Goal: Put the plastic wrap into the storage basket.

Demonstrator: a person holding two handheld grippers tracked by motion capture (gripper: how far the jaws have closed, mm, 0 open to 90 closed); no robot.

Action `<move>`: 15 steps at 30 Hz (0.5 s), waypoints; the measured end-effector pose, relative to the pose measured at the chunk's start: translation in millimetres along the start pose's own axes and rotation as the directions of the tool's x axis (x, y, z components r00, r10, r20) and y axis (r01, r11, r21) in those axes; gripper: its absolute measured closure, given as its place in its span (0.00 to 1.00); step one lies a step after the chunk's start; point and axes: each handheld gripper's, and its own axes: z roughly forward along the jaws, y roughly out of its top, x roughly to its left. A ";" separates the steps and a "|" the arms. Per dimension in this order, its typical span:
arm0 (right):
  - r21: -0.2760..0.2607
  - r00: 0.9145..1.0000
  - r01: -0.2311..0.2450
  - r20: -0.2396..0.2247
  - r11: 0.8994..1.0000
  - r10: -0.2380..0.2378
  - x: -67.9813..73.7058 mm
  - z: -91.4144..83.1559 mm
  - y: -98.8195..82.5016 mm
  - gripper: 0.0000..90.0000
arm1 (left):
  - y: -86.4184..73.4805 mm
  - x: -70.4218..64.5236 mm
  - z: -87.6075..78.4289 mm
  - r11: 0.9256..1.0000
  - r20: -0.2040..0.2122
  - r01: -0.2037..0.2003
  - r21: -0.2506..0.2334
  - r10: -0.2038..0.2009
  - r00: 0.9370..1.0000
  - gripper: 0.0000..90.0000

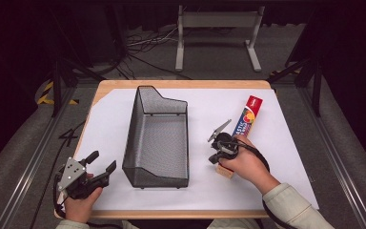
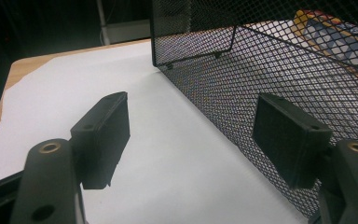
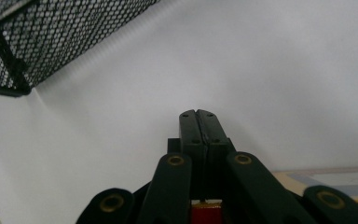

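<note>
Resting at the near left corner of the table (image 1: 181, 84), on the white sheet (image 1: 109, 124): left gripper (image 1: 102, 163), jaws wide apart, nothing between them, pointing toward the basket (image 1: 157, 138). Seen along those jaws in the left gripper view, left gripper (image 2: 191, 135) again, one black pad (image 2: 103, 135) over bare sheet (image 2: 74, 88), the other close beside the mesh wall of the basket (image 2: 242, 74), not touching as far as can be told. Farther right and a little deeper on the table, right gripper (image 1: 215, 157) held low over the near end of the box (image 1: 246, 121), jaws pressed together, nothing between them. Confirmed in the right gripper view: right gripper (image 3: 199, 114) with both pads flush against each other, tips over plain sheet (image 3: 261, 70), a corner of the basket (image 3: 37, 37) at upper left, an edge of the box (image 3: 326, 179) at lower right. Lying flat right of the basket and well apart from it, long colourful box, slanting away toward the far right edge, near end under the hand. Standing mid-table, black mesh basket, empty. Beyond the table, a grey metal stand (image 1: 217, 33) and cables on the floor.
</note>
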 end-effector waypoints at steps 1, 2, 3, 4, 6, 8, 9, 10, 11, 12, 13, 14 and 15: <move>0.011 1.000 0.001 0.000 1.000 -0.001 0.3 -0.8 -0.8 1.00 | 0.0 -0.1 0.1 1.000 0.000 0.000 -0.001 0.000 1.000 0.31; 0.024 1.000 0.005 0.000 1.000 -0.005 0.1 -1.8 -2.0 1.00 | 0.0 0.0 0.0 1.000 0.001 0.000 0.001 0.000 1.000 0.31; 0.029 1.000 0.003 -0.001 1.000 -0.003 0.1 -2.6 -3.5 1.00 | 0.1 -0.1 -0.1 1.000 0.000 0.000 0.003 0.000 1.000 0.31; 0.031 1.000 0.004 -0.005 0.999 -0.004 0.0 -3.4 -4.8 1.00 | 0.0 -0.1 -0.1 1.000 0.000 0.000 0.002 0.000 1.000 0.31; 0.033 1.000 -0.009 -0.021 0.999 0.009 0.5 -6.1 -9.4 1.00 | 0.0 -0.2 -0.1 1.000 0.000 0.000 0.002 0.000 1.000 0.31; 0.038 1.000 -0.017 -0.023 0.999 0.018 0.3 -8.8 -14.2 1.00 | 0.0 -0.4 -0.3 1.000 -0.001 0.000 0.002 0.000 1.000 0.31; 0.041 1.000 -0.015 -0.024 0.999 0.016 0.0 -9.7 -16.0 1.00 | -0.1 -0.4 -0.3 1.000 -0.001 0.000 0.002 0.000 1.000 0.31; 0.043 0.999 -0.019 -0.030 0.999 0.020 0.0 -10.9 -18.4 1.00 | -0.1 -0.4 -0.3 1.000 -0.002 0.000 0.003 0.000 1.000 0.31; 0.046 0.999 -0.021 -0.029 0.999 0.022 -0.4 -12.1 -20.9 1.00 | -0.1 -0.3 -0.3 1.000 -0.001 0.000 0.003 0.000 1.000 0.31; 0.048 0.999 -0.027 -0.034 0.998 0.028 -0.3 -13.4 -23.1 1.00 | -0.1 -0.3 -0.2 1.000 -0.002 0.000 0.002 0.000 1.000 0.31; 0.052 0.999 -0.032 -0.033 0.998 0.033 -0.2 -14.5 -24.8 1.00 | -0.1 -0.4 -0.1 1.000 -0.002 0.000 0.004 0.000 1.000 0.31; 0.058 0.999 -0.034 -0.037 0.998 0.036 -0.2 -16.4 -27.8 1.00 | -0.2 -0.5 0.2 1.000 -0.002 0.000 0.005 0.000 1.000 0.31; 0.064 0.999 -0.031 -0.031 0.997 0.033 -0.7 -17.7 -30.7 1.00 | -0.4 -0.8 0.5 1.000 -0.002 0.000 0.007 0.000 1.000 0.31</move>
